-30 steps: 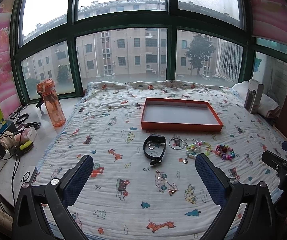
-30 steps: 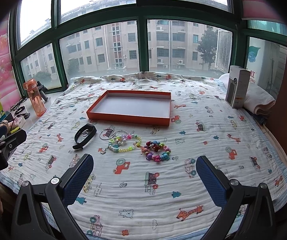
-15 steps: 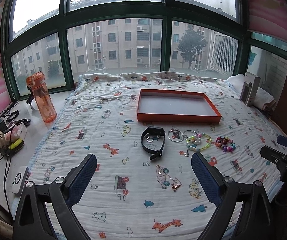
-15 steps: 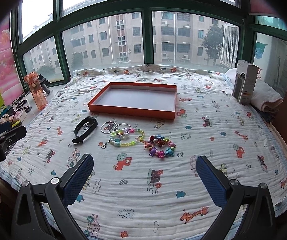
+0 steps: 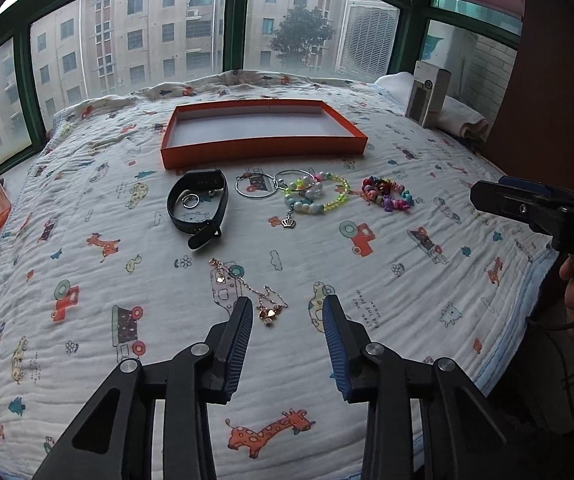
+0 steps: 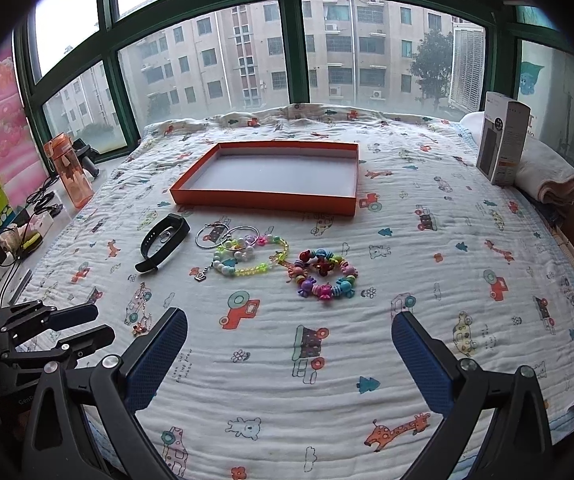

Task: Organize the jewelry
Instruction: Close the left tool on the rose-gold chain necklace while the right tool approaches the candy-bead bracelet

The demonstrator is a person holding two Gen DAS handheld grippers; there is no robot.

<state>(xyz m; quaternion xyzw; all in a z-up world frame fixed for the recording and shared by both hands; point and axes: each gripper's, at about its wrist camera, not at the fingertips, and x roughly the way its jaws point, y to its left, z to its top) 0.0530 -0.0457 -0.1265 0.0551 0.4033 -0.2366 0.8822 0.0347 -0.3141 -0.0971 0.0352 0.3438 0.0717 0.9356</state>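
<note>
left tool [image 5: 287,312] low over the bed [image 5: 87,240], fingers spread part way, gold chain [image 5: 247,292] lying between the tips, not pinched. right tool [image 6: 289,332] spread wide, holding nothing, above the quilt. black band [image 5: 197,204], hoop rings [image 5: 255,184], pastel bead bracelet [image 5: 315,196] and multicolour bead bracelet [image 5: 387,194] lie in a row just in front of the orange tray [image 5: 263,148], all outside it.
</note>
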